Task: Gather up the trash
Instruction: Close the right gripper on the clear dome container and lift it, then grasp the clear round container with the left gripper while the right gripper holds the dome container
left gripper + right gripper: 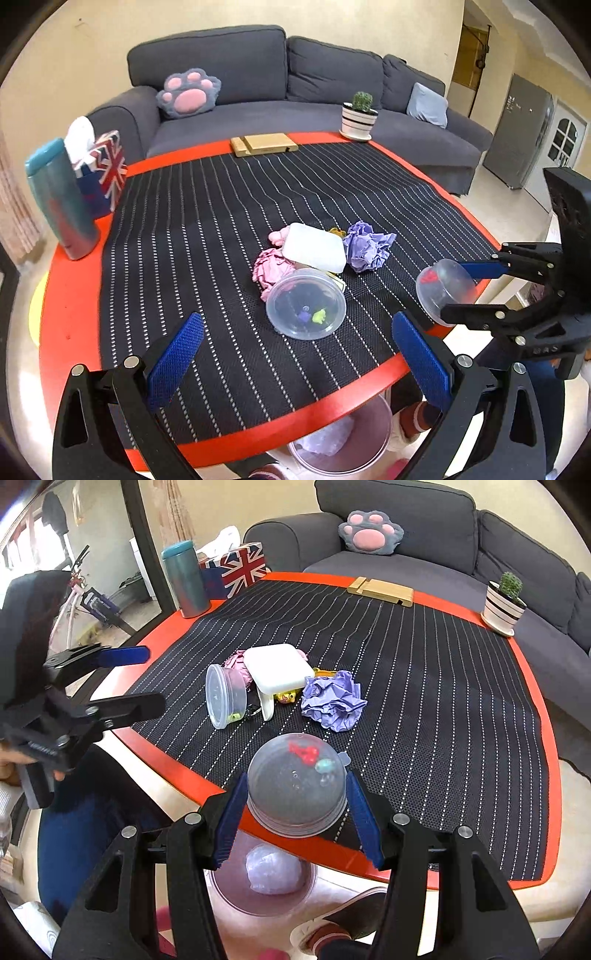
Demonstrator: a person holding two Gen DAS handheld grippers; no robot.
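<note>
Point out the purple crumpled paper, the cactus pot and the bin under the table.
purple crumpled paper (334,701), right wrist view, middle of wad.
cactus pot (359,121), left wrist view, striped side.
bin (221,890), right wrist view, left wall.

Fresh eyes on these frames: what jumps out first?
The right gripper clamps a clear lidded container with red scraps inside, above the red table's near edge and a bin on the floor. Mid-table sits a trash pile: purple paper ball, white box, tipped clear tub.
</note>
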